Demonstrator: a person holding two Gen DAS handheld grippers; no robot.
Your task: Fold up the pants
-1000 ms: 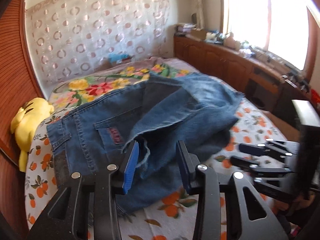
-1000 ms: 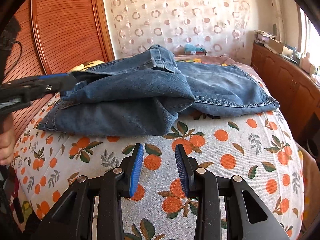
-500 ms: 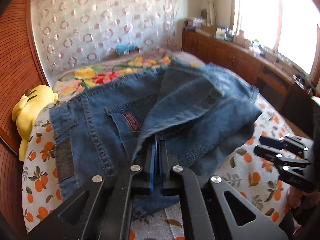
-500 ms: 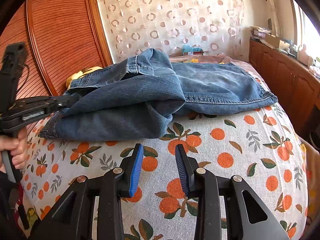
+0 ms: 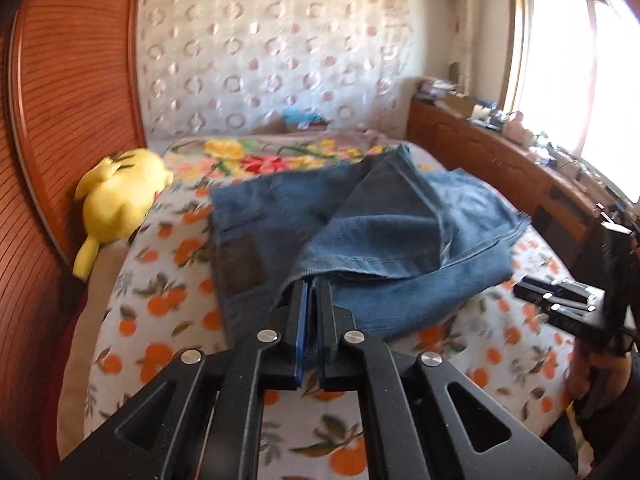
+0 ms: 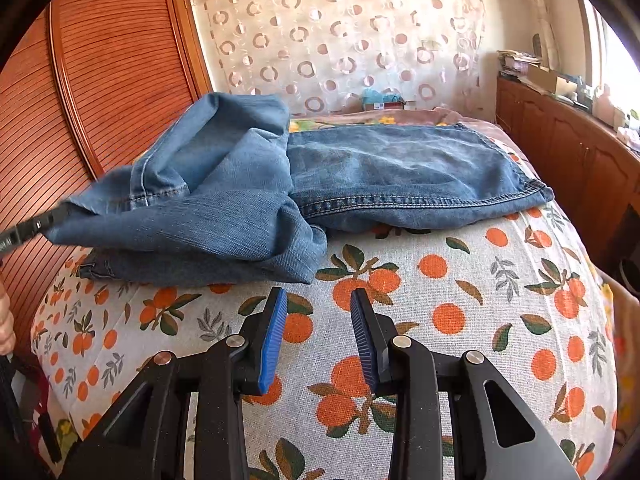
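Orange-print bedding (image 6: 460, 280) covered the bed, and on it I saw the jeans (image 6: 400, 168) lying half folded. My left hand-held gripper (image 5: 311, 286) had just closed and was clamped on a denim hem, lifting that flap. My right hand-held gripper (image 6: 319, 300) hovered apart over bare bedding, near the jeans.

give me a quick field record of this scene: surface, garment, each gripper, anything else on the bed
surface: bed with orange-print cover
garment: blue jeans, partly folded, one layer lifted at the left
left gripper: shut on a hem edge of the jeans, jaws have just been closing
right gripper: open, nothing between its jaws, over the bare cover in front of the jeans
other: yellow plush toy by the wooden headboard
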